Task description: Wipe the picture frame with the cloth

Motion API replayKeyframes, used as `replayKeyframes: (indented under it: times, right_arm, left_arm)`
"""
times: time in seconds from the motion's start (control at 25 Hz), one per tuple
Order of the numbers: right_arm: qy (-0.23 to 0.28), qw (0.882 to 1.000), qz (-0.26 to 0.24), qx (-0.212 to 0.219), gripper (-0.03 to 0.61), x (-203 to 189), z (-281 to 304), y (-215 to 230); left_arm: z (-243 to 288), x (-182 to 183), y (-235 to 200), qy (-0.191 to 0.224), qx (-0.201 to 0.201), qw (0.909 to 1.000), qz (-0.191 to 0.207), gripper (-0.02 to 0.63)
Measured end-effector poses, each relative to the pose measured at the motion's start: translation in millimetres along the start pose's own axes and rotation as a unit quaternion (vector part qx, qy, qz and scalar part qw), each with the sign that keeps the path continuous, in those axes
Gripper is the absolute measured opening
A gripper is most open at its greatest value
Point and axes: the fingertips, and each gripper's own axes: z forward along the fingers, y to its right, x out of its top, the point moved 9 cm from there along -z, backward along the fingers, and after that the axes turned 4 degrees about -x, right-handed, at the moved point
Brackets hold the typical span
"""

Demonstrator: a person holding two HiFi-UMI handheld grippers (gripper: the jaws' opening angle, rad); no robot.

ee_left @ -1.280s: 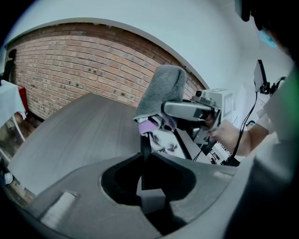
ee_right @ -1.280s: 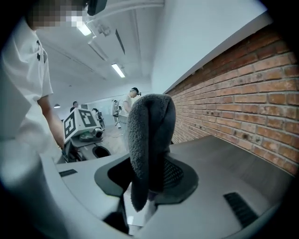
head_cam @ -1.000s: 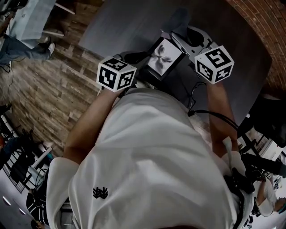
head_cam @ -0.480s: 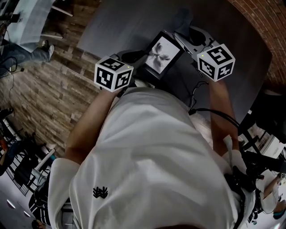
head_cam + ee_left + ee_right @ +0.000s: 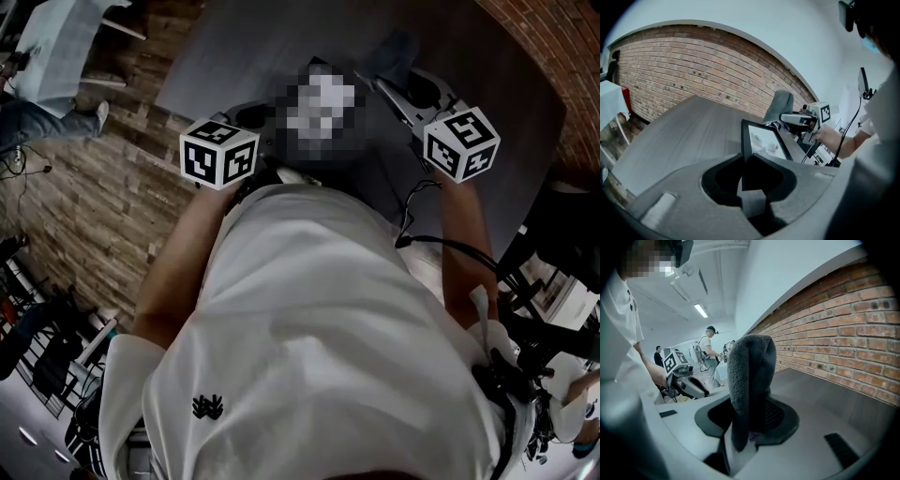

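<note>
As the L gripper (image 5: 746,161) clamps the picture frame (image 5: 763,140) by its lower edge, frame stands upright over the grey table (image 5: 684,126). Near, at the frame's 1 o'clock, R gripper (image 5: 749,411) is clenched on the cloth (image 5: 750,371), which sticks up.

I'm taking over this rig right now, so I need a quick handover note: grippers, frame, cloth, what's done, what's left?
Left gripper: shut on the picture frame, at its edge, holding it up over the grey table.
Right gripper: shut on the grey cloth, which sits just past the frame's far top corner; contact unclear.
Done: both things gripped.
Left: wipe the frame's front.
</note>
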Motion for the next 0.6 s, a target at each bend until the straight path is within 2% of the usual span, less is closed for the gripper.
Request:
replayKeyframes:
  times: [0.6]
  right_arm:
    - [0.002, 0.999, 0.025, -0.021, 0.14, -16.1, -13.2, -2.4]
  left_arm:
    - [-5.1, 1.4, -15.5, 0.016, 0.022, 0.999, -0.036, 0.076]
